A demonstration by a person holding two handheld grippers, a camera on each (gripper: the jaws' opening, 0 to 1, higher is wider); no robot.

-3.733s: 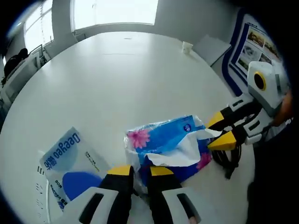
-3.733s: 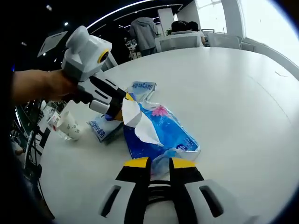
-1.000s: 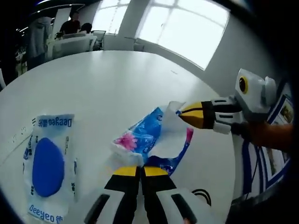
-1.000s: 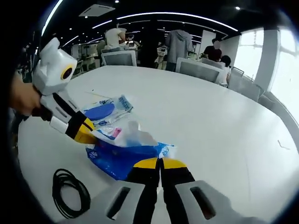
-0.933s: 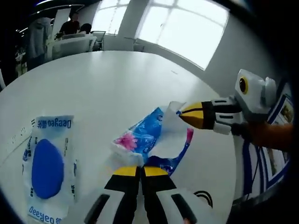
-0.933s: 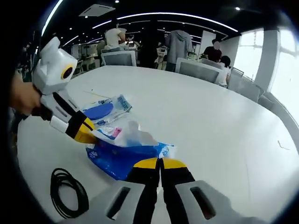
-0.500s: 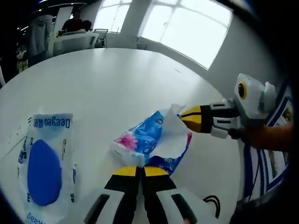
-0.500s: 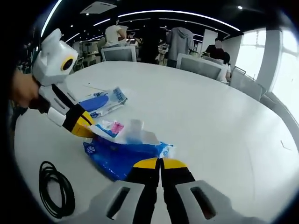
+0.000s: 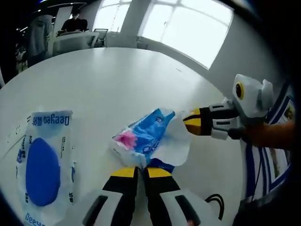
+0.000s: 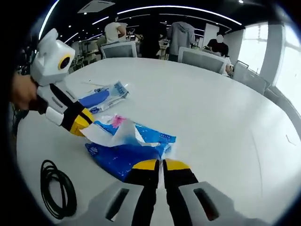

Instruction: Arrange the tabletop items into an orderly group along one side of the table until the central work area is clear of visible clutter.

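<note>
A blue soft tissue pack (image 9: 141, 136) with a pink flower print lies stretched between both grippers, low over the white table (image 9: 108, 80). A white tissue sheet (image 9: 178, 147) hangs out of its opening. My left gripper (image 9: 141, 171) is shut on the pack's near end; in the right gripper view it reaches in from the left (image 10: 81, 120). On the opposite end of the pack (image 10: 123, 159) my right gripper (image 10: 161, 165) is shut, and it enters the left gripper view from the right (image 9: 192, 122).
A flat white and blue wet-wipe pack (image 9: 43, 165) lies left of the tissue pack, also seen further back (image 10: 101, 100). A coiled black cable (image 10: 56, 188) rests near the table's edge. People and chairs (image 10: 197, 56) stand beyond the far side.
The tissue pack has come down flatter toward the table and the white sheet has spread out beside it. Both grippers keep their hold on its ends.
</note>
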